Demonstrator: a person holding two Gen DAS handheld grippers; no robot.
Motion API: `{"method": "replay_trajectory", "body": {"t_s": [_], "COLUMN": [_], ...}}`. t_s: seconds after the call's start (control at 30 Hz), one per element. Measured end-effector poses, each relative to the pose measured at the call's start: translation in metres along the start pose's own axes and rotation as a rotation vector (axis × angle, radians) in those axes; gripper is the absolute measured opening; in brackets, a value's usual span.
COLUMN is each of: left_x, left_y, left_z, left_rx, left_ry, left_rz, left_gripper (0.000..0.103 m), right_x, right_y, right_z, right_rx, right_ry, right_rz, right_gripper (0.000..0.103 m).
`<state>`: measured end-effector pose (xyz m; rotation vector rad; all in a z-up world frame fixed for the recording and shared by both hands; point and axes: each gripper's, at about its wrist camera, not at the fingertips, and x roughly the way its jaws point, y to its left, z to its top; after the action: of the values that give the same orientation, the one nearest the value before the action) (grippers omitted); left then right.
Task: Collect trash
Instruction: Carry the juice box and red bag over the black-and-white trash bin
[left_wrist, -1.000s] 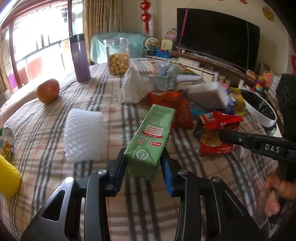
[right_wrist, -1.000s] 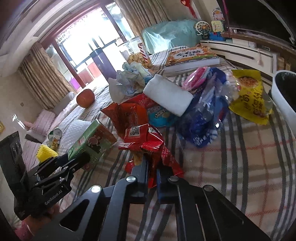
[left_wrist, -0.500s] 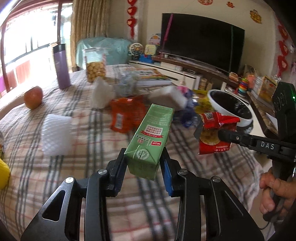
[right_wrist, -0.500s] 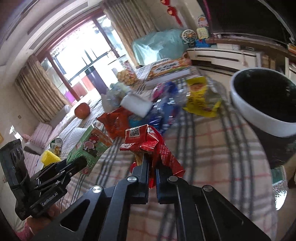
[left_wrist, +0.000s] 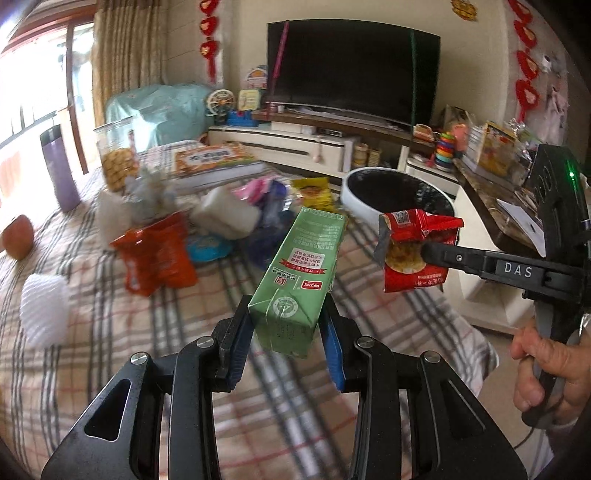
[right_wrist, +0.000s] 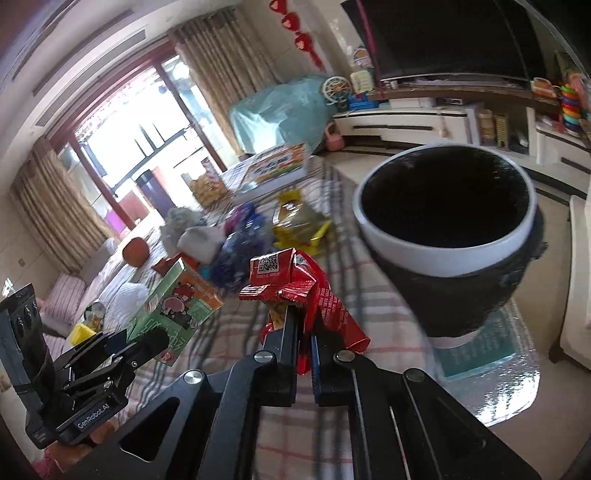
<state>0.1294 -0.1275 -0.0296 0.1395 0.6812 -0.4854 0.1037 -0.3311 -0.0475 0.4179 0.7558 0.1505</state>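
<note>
Trash carried toward the bin in both tools

A green carton (left_wrist: 299, 273) is clamped at its base between the pads of the left tool (left_wrist: 287, 345), jaws partly closed on it; it is held above the checked table (left_wrist: 110, 332). A red snack wrapper (right_wrist: 295, 291) is pinched in the fully closed right tool (right_wrist: 304, 354). The white-rimmed bin (right_wrist: 443, 251) stands at two o'clock in the right wrist view, just past the table's edge. The carton is judged light and stiff, best gripped across its flat sides. The wrapper is judged thin, crinkly and slippery, so a firm pinch on its folded middle is advised. More wrappers (left_wrist: 155, 254) are left on the table at ten o'clock.
</note>
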Motion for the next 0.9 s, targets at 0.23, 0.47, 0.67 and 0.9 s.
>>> {"method": "replay_trajectory", "body": {"t_s": [0.23,0.47,0.67,0.9], "left_x": [0.016,0.034,0.051,0.07], "left_y": [-0.028,-0.05,-0.068,-0.086], "left_z": [0.013,0.028,0.045,0.071], "left_rx": [0.044,0.081,0.103,0.122], "left_ry": [0.012,0.023,0.03,0.032], "left_rz": [-0.027,-0.043,-0.056,-0.062], "left_gripper": [0.034,0.034,0.034,0.034], "right_x": [-0.015,-0.021,-0.025,-0.025], "right_y": [-0.03,-0.054,-0.072,-0.091], "right_z": [0.007,0.019,0.031,0.053], "right_rx": [0.029,0.06,0.074,0.079], "right_ry": [-0.029,-0.053,-0.069,-0.084], "right_rz": [-0.034,-0.061,-0.083,-0.105], "right_gripper": [0.005,0.005,0.005,0.005]}}
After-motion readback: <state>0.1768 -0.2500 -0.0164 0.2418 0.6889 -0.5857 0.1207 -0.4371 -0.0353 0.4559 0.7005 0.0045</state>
